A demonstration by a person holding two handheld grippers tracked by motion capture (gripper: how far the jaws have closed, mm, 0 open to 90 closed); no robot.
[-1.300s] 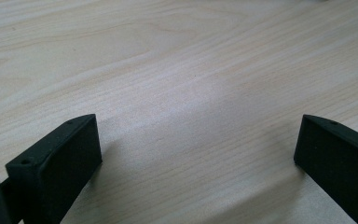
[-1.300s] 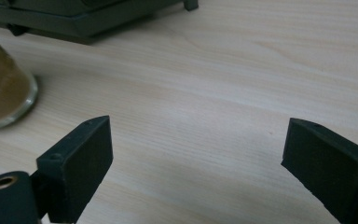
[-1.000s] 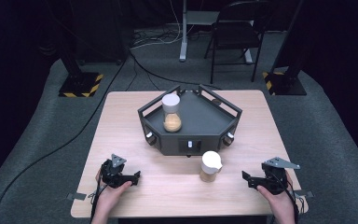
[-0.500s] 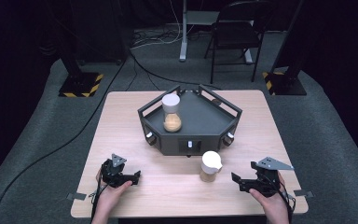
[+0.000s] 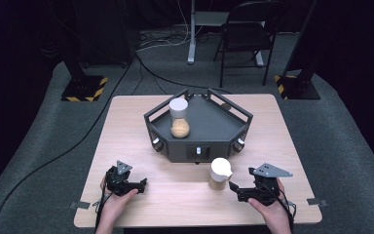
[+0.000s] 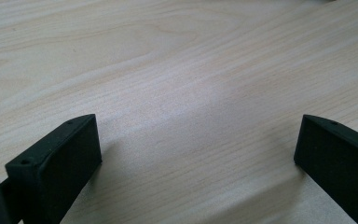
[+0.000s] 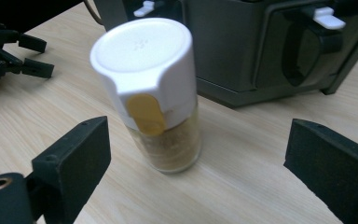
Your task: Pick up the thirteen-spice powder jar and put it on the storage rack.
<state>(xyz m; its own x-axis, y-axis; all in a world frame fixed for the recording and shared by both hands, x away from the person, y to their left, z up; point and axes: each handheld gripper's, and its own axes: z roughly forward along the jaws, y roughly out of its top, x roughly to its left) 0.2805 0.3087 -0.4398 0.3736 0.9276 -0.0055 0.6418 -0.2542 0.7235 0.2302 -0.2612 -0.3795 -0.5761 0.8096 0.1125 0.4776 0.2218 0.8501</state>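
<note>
The left gripper (image 5: 141, 184) rests low over the bare wooden table (image 6: 182, 70) with its jaws spread wide and nothing between them, while the right gripper (image 7: 196, 172) has its jaws released, the upright white-capped spice jar (image 7: 156, 93) standing just ahead of the gap, nearer the left jaw, untouched.

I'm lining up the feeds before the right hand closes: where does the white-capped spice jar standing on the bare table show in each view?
High view: the spice jar stands low and right of centre, just in front of the black tray, left of the right gripper.
Right gripper view: the jar is centre-left, between the open jaws, untouched.
Left gripper view: not in it; bare table.
Shared landmark: the black tray, behind the jar.
</note>
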